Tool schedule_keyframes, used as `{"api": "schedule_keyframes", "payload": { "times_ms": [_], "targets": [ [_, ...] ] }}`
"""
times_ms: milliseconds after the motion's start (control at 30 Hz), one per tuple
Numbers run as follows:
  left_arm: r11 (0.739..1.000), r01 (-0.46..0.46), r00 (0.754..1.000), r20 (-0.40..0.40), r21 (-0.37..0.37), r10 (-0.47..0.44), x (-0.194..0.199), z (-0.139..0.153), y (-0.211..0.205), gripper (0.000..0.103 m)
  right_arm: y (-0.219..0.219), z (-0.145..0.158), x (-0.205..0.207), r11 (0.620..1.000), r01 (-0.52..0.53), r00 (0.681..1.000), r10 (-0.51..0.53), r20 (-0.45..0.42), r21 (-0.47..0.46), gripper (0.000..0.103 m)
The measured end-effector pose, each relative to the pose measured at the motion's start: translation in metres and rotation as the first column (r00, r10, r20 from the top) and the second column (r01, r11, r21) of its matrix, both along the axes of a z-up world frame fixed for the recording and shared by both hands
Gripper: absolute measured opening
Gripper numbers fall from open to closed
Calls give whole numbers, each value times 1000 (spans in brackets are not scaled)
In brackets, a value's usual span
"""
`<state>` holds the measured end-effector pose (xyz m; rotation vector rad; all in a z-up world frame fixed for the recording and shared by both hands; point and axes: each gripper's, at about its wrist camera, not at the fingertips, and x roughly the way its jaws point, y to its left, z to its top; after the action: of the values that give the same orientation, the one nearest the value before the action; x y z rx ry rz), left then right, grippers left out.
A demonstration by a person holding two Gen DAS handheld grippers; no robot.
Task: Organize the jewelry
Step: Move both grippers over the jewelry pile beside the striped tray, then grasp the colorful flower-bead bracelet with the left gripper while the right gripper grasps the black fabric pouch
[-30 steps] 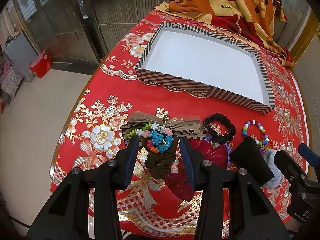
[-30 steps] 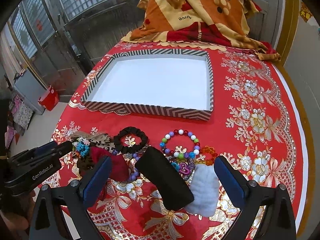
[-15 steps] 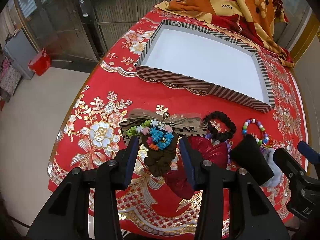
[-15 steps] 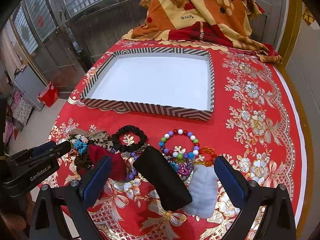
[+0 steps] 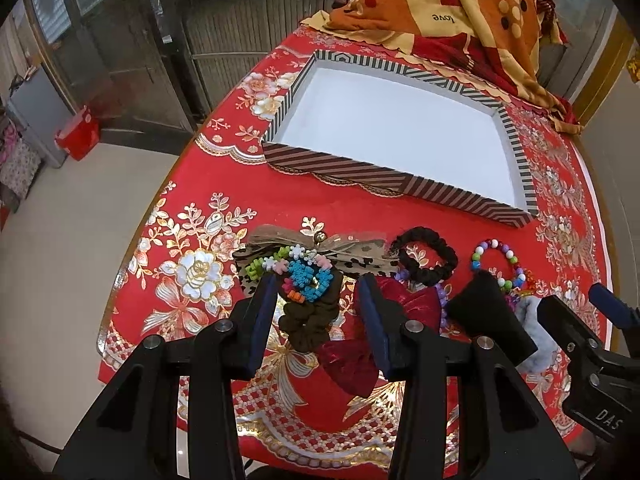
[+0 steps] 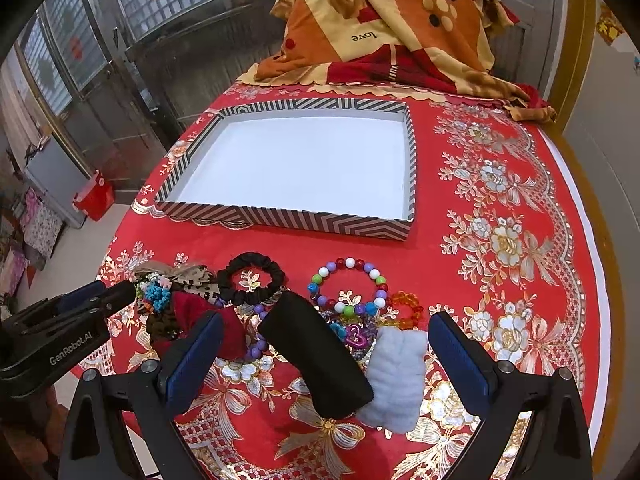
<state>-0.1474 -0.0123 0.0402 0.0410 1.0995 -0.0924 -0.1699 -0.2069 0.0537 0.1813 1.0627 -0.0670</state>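
Your jewelry sits heaped along the near edge of the worktop (image 6: 500,184), just short of the empty striped tray (image 6: 280,222) meant for it. Your left gripper (image 5: 316,320) hangs low, fingers released and straddling the brown scrunchie (image 5: 308,326) (not touching). Your right gripper (image 6: 324,356) hovers spread wide over the black pad (image 6: 316,364).

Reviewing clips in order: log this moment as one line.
left gripper: open over brown scrunchie | right gripper: open | striped tray: no jewelry
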Motion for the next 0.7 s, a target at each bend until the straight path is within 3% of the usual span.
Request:
{"api": "schedule_keyframes", "payload": {
  "times_ms": [700],
  "targets": [
    [1000,-11,1000,-21,7,11,-3,-5,0,42,2,-3,-2,1000,-21,1000,21,-15,-3,101]
  ]
}}
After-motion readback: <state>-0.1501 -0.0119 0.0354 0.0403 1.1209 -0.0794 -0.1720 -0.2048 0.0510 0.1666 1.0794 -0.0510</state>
